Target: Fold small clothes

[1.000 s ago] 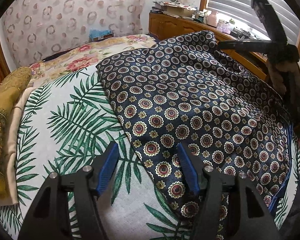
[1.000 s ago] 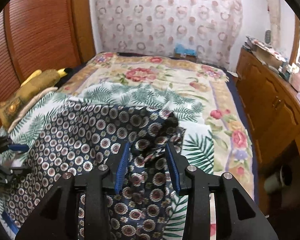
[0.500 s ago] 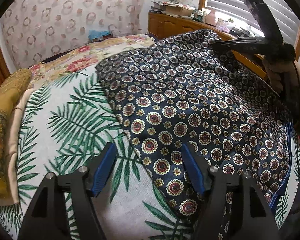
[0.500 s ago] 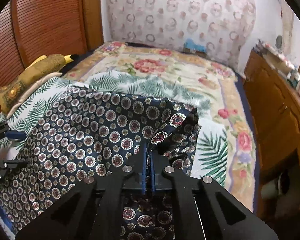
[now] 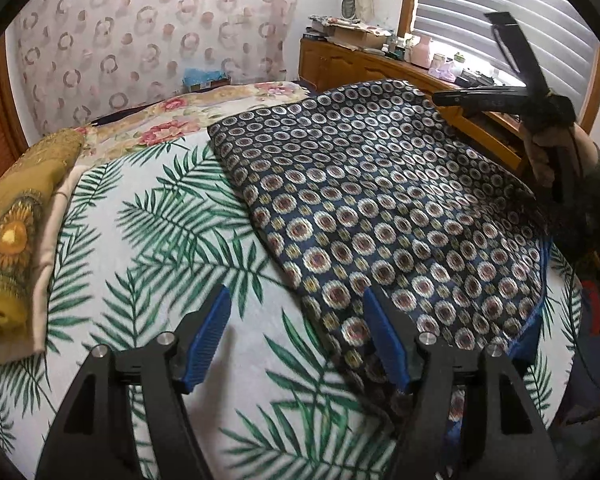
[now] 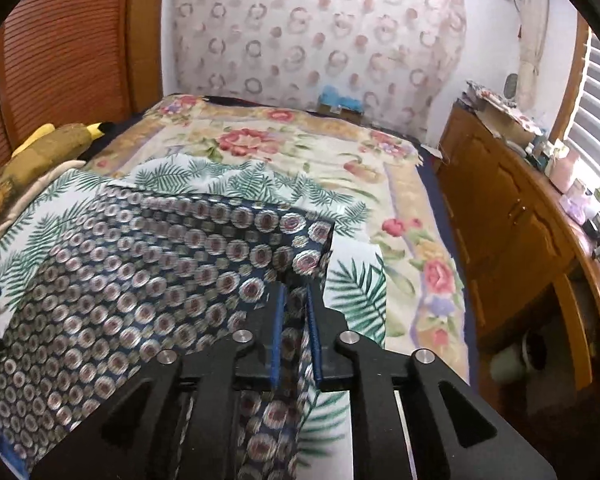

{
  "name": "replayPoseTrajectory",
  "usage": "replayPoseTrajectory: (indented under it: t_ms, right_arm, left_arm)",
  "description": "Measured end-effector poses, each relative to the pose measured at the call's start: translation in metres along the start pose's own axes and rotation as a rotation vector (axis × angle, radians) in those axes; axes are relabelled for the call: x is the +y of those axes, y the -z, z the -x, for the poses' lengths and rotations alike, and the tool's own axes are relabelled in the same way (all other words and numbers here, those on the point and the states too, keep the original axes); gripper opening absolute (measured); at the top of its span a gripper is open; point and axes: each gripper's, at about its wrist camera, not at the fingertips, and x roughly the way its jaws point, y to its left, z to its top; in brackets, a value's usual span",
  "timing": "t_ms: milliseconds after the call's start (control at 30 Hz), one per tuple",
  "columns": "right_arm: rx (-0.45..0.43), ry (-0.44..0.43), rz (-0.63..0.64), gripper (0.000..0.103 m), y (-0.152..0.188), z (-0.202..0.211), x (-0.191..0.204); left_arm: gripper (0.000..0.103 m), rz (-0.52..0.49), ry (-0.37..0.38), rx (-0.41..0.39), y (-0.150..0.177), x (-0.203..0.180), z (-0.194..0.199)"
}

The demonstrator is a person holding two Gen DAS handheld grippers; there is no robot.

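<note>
Two grippers at work. Right gripper (image 6: pixel 296 312) has just been opening a little from a tight pinch; cloth is between its blue pads, clamped at a lifted corner of the garment (image 5: pixel 400 208). Left gripper (image 5: pixel 296 340) stands apart, nothing held, one pad over the garment's near edge. Garment: thin, slippery-looking navy fabric with round medallion print, spread on a palm-leaf sheet (image 5: pixel 148 240) near the bed's foot edge. Step looks like starting a fold; next, the left should pinch its corner so both carry the edge across.
</note>
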Motion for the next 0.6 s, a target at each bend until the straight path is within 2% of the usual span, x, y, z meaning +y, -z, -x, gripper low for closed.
replayPoseTrajectory:
  t_ms: [267, 467, 600]
  right_arm:
    - [0.008, -0.071, -0.016, 0.032, 0.045, 0.038, 0.024]
    - [0.054, -0.132, -0.033, 0.034, 0.084, 0.044, 0.051]
    - [0.086, -0.131, -0.034, 0.034, 0.102, 0.039, 0.059]
  left_arm:
    - [0.068, -0.017, 0.015, 0.008, 0.016, -0.014, 0.009]
    - [0.068, -0.031, 0.021, 0.015, 0.023, -0.023, 0.010]
    - [0.068, -0.033, 0.029, 0.024, 0.028, -0.027, 0.010]
